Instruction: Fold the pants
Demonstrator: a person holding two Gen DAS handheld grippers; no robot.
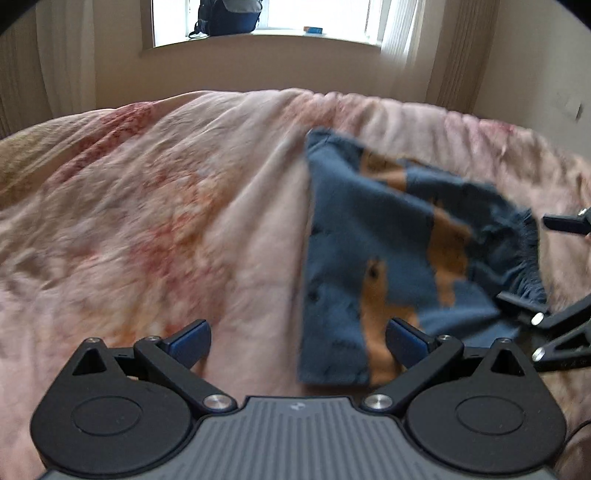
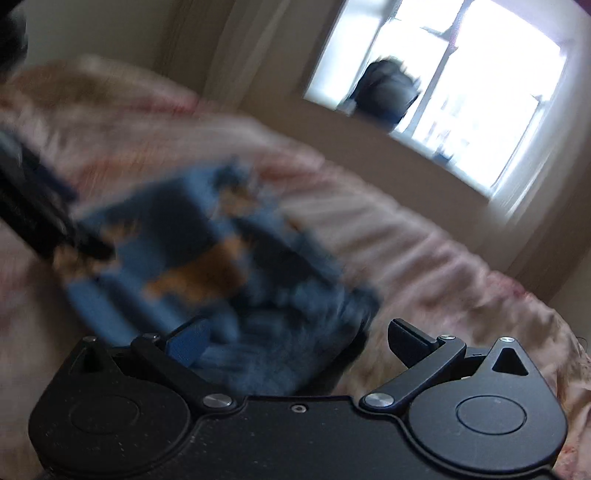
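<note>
The pants (image 1: 373, 240) are blue with orange patches, folded into a compact pile on the pink bedspread (image 1: 166, 206). Their gathered waistband (image 1: 524, 254) lies at the right. My left gripper (image 1: 298, 347) is open and empty, at the pile's near left corner. My right gripper (image 2: 298, 347) is open, and the blurred pants (image 2: 207, 266) lie just in front of it and between its fingers. The right gripper's black fingers (image 1: 532, 314) show at the right edge of the left wrist view, beside the waistband. The left gripper shows blurred at the left of the right wrist view (image 2: 40, 218).
The bed fills most of both views, with a wrinkled pink and red patterned cover. Behind it is a wall with a window sill (image 1: 258, 35) that holds a dark backpack (image 1: 225, 16). Curtains (image 1: 413, 40) hang at the sides.
</note>
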